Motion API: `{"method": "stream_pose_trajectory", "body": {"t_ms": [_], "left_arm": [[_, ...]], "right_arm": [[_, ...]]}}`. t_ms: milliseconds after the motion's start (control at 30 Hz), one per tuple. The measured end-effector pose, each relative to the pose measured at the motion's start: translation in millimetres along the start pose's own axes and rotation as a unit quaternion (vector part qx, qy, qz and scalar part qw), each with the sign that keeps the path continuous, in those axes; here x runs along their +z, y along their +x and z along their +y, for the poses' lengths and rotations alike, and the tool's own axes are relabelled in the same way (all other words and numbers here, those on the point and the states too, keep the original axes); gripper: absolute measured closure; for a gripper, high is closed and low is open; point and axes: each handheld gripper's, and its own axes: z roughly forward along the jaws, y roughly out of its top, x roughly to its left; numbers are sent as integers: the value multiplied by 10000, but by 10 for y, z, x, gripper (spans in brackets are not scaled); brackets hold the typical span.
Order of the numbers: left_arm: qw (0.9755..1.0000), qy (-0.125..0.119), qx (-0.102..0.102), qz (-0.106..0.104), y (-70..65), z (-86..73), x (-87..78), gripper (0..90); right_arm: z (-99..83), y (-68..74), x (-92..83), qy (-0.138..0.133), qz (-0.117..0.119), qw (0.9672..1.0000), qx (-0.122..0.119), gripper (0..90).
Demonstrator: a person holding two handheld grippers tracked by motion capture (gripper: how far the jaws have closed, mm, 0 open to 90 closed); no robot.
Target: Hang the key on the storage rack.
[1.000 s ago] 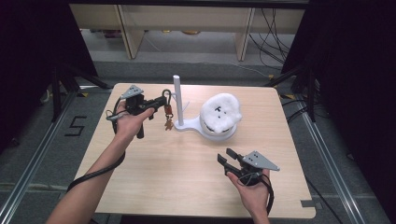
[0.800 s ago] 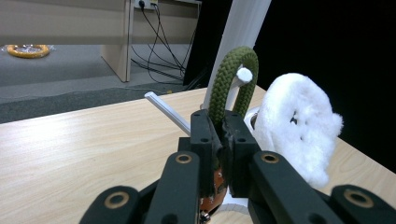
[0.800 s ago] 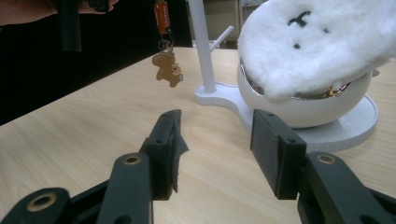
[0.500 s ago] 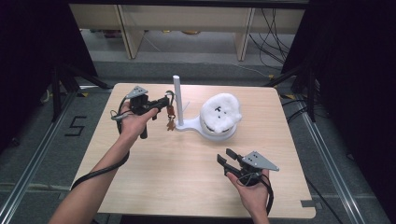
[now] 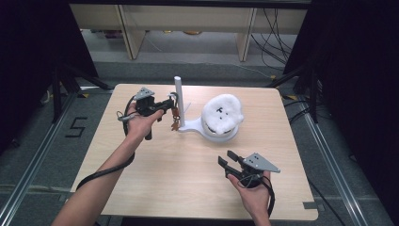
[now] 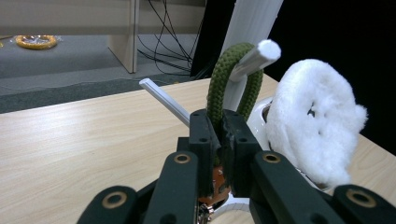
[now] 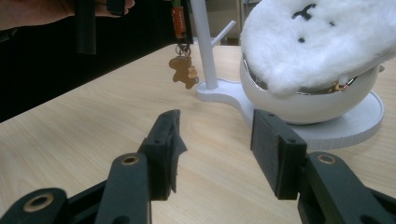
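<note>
A green cord loop (image 6: 223,79) is clamped by the left hand-held gripper (image 6: 219,135) at the white stand's peg (image 6: 256,57).

The loop is seen draped over the peg, with an orange tag and a brown charm (image 7: 183,71) hung below it beside the post (image 5: 179,101). The right hand-held gripper (image 7: 217,140) is held with jaws spread apart and empty, low over the desk (image 5: 188,174), near its front edge. A white plush (image 5: 222,114) is seated in the stand's bowl (image 7: 308,105).

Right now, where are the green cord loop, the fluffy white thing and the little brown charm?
green cord loop (image 6: 217,79): left gripper view, its left strand below the peg.
fluffy white thing (image 5: 223,110): high view, middle of its top.
brown charm (image 7: 183,72): right gripper view, its body.
</note>
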Motion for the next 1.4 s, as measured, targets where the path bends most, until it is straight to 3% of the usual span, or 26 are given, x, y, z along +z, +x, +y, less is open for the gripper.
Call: {"method": "stream_pose_trajectory", "body": {"t_ms": [33,267,333,367,400,500,833,867,967,1100,1167,1200,1233,1267,1300,1333,1367,1400], "left_arm": [[10000,9,25,14,-3,-3,9,822],[9993,206,298,102,-18,-42,-1,779],[9989,212,392,149,-21,-42,-53,738],[9987,207,440,169,-23,-41,-75,738],[9976,212,617,251,-27,-42,-146,705],[9963,193,775,329,-31,-57,-239,650],[9916,114,1129,619,-37,-189,-593,516],[9914,99,1137,640,-40,-204,-626,496],[9903,88,1217,665,-55,-249,-722,476],[9885,39,1331,714,-94,-360,-858,457],[9874,65,1396,743,-115,-443,-919,455],[9864,48,1464,744,-120,-513,-963,455],[9864,-10,1462,751,-122,-581,-994,454],[9862,-4,1471,765,-124,-672,-1038,454],[9878,-2,1441,584,-129,-734,-1048,454],[9858,42,1491,766,-125,-808,-1101,454],[9854,38,1475,851,-121,-891,-1134,453],[9854,19,1451,886,-119,-976,-1160,452]], "right_arm": [[-5,20,-1,22,18,9999,133,532],[-14,-1,11,-48,91,9999,61,529],[-13,2,2,-62,-8,9999,82,528],[-13,2,2,-62,-8,9999,82,528],[-10,-4,2,-40,38,10000,63,528],[-13,-8,-1,-27,5,10000,45,527],[-18,-13,11,-53,73,9999,67,524],[-16,-32,0,-30,-18,10000,-61,523],[-20,-31,7,-25,0,10000,21,522],[-28,-45,11,-2,23,10000,35,519],[-37,-39,1,7,-13,9999,154,519],[-36,-56,-1,18,-26,10000,70,518],[-38,-47,-9,42,-56,9998,174,517],[-44,-66,-2,-19,-73,10000,53,517],[-45,-73,-5,32,-19,10000,82,516],[-52,-75,-7,42,-53,9999,128,514],[-59,-95,6,26,-17,10000,32,513],[-71,-86,4,104,-36,9998,194,512]]}}
